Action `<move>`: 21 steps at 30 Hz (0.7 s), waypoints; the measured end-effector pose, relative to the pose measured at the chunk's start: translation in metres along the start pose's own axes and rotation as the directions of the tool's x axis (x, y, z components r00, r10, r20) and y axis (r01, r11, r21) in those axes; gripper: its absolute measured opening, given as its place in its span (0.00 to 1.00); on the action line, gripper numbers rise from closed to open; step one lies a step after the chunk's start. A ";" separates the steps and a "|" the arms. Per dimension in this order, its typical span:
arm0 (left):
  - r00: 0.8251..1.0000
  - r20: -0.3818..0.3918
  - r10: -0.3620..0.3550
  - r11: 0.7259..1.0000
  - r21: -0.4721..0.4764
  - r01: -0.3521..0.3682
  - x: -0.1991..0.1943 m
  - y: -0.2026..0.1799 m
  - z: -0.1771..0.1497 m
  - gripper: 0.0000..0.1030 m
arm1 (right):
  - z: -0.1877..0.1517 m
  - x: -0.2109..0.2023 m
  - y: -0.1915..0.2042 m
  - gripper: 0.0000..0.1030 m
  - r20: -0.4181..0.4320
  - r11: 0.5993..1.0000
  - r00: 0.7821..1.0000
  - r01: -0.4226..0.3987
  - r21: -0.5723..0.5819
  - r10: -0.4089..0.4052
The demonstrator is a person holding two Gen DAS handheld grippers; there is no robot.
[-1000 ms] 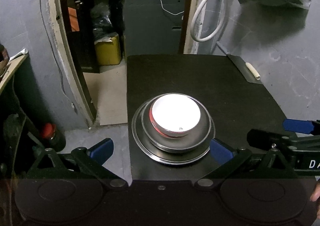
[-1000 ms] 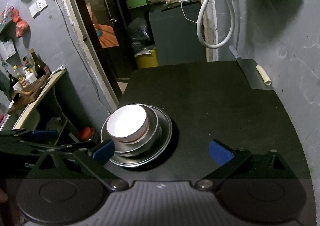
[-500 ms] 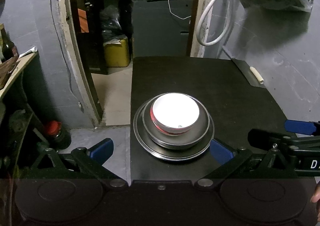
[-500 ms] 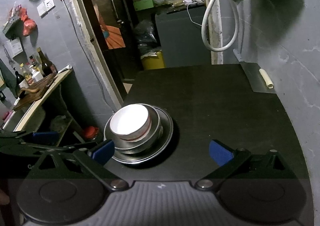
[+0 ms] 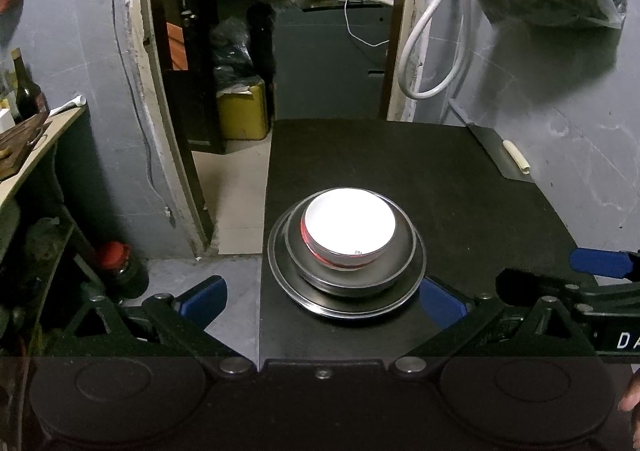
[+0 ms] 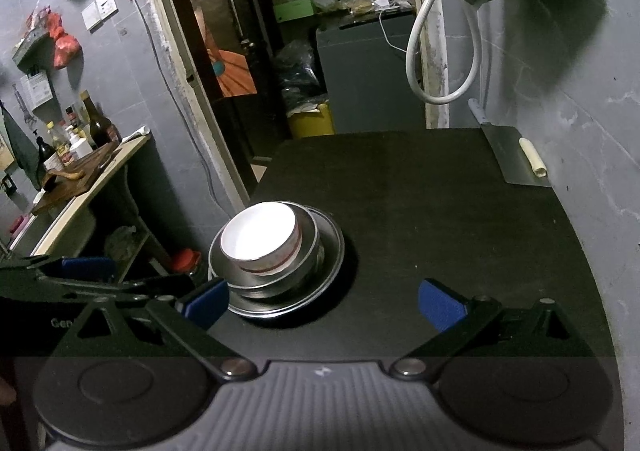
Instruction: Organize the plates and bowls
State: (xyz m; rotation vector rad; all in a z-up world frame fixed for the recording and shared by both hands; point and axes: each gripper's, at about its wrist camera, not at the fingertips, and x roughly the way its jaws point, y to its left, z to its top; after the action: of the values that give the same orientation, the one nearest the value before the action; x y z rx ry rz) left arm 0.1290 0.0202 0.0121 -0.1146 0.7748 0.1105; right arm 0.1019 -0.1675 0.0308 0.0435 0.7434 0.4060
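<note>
Here, a white bowl [image 5: 349, 226] is sitting inside a metal bowl [image 5: 352, 275] on a metal plate [image 5: 348, 301], close to the dark surface's [image 5: 440, 187] left edge. Both the left gripper [image 5: 322, 297] and right gripper [image 6: 322, 297] are hanging spread wide and empty, with bare surface lying open to the right.

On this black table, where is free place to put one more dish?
Bare: the black table between the dish stack and the metal scraper by the wall, and behind the stack. Crowded: the near left corner, stack plus both grippers.
</note>
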 end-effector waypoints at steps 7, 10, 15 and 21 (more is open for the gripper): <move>1.000 0.003 0.006 1.000 -0.001 -0.006 -0.003 0.001 -0.003 0.99 | -0.004 -0.001 0.000 1.00 0.005 1.000 1.000 0.003 0.005 -0.003; 1.000 0.001 0.009 1.000 -0.002 -0.009 -0.004 0.003 -0.004 0.99 | -0.005 -0.001 0.000 1.00 0.006 1.000 1.000 0.006 0.008 -0.006; 1.000 0.006 0.006 1.000 0.004 -0.006 -0.006 0.007 -0.005 0.99 | -0.007 -0.003 0.004 1.00 0.012 1.000 1.000 0.022 0.012 -0.022; 1.000 0.018 -0.016 1.000 0.013 0.015 -0.009 0.023 -0.007 0.99 | -0.009 -0.008 0.013 1.00 0.034 0.998 0.998 0.061 0.033 -0.062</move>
State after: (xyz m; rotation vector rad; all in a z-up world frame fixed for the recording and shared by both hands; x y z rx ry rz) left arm 0.1140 0.0412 0.0121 -0.1069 0.7564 0.0915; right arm 0.0861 -0.1593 0.0317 0.0575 0.7152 0.3343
